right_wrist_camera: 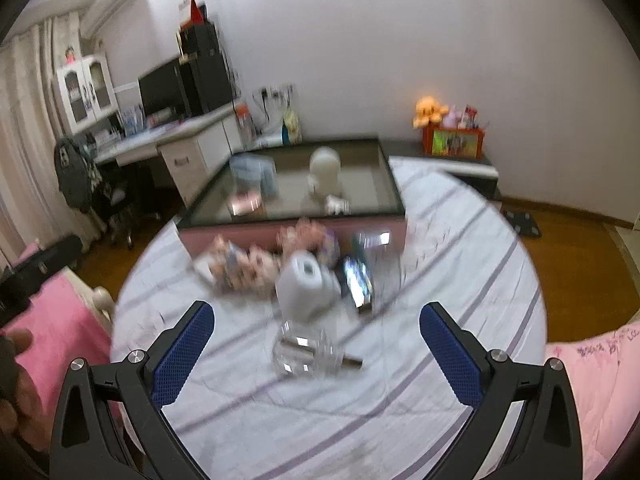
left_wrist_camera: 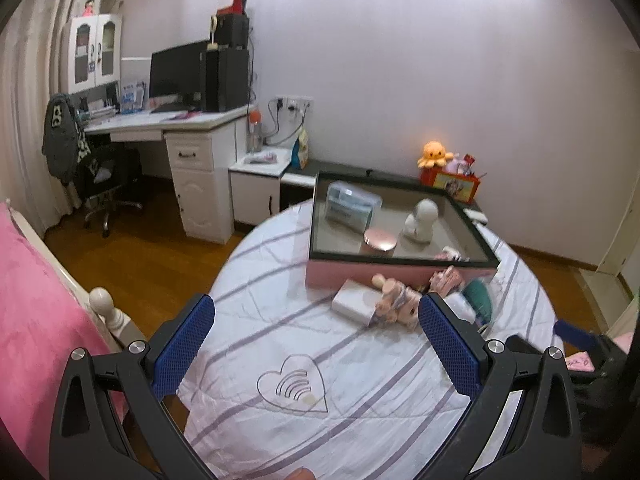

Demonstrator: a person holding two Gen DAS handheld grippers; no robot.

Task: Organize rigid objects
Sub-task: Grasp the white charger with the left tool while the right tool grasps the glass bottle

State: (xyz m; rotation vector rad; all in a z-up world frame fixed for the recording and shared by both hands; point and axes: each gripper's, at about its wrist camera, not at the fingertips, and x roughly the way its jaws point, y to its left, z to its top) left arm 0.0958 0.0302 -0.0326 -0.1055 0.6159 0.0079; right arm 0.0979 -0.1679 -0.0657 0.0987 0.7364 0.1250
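A pink box [left_wrist_camera: 396,274] with a dark rim stands at the far side of a round table [left_wrist_camera: 280,332]. It holds a clear case [left_wrist_camera: 350,206], a white round figure [left_wrist_camera: 420,220] and a pink disc [left_wrist_camera: 380,240]. Small dolls [left_wrist_camera: 394,300] and a white block [left_wrist_camera: 354,302] lie in front of the box. My left gripper [left_wrist_camera: 316,344] is open above the cloth. In the right wrist view, blurred, my right gripper [right_wrist_camera: 316,348] is open just before a clear glass bottle [right_wrist_camera: 304,352], with a white cylinder object [right_wrist_camera: 304,284] and a dark shiny item [right_wrist_camera: 358,280] beyond.
The table wears a white cloth with purple stripes. A pink bed [left_wrist_camera: 36,292] with a white post lies to the left. A desk [left_wrist_camera: 168,124] with a monitor and a chair stands at the back left. A low cabinet [left_wrist_camera: 360,172] with an orange plush is behind.
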